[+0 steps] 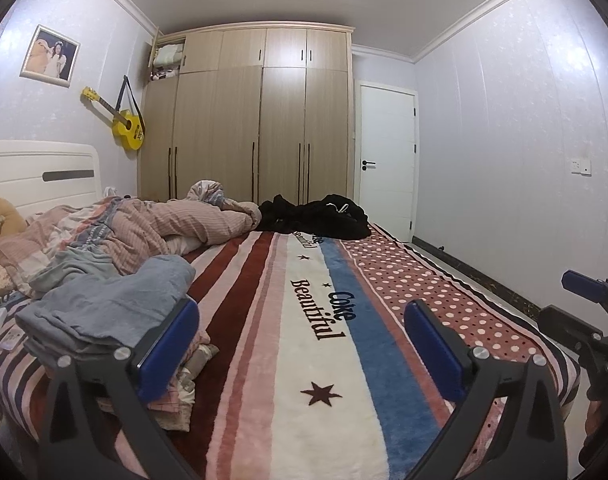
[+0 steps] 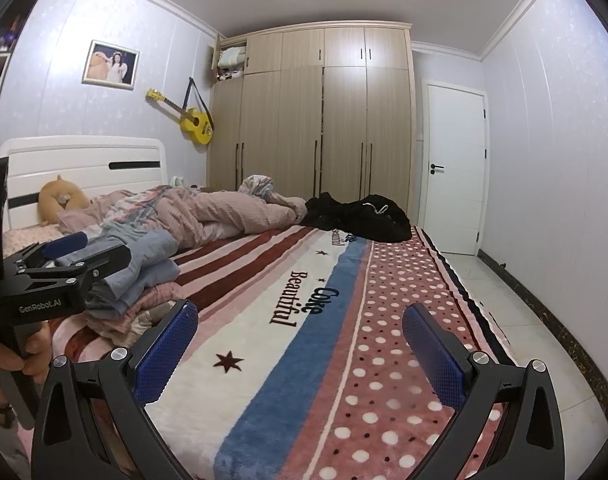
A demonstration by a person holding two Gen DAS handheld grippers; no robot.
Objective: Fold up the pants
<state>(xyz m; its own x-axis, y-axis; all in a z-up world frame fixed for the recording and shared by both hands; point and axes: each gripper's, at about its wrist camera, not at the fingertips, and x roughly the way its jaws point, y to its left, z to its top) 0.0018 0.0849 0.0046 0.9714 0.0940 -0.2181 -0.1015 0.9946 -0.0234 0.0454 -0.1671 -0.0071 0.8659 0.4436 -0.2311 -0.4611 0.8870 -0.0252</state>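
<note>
Grippers both wide open, empty: left gripper [image 1: 302, 344], right gripper [image 2: 300, 344], over striped blanket [image 1: 323, 360]. We judge step: a fresh fetch. Dark pants heap [image 1: 315, 216] at far bed edge, well apart. Folded stack [image 1: 104, 312] beside left. Next we reach forward, pinch waistband.

Plush fleece blanket [image 1: 323, 360], matt wood-grain wardrobe [image 1: 244, 120], glossy yellow guitar [image 1: 126, 122]
</note>
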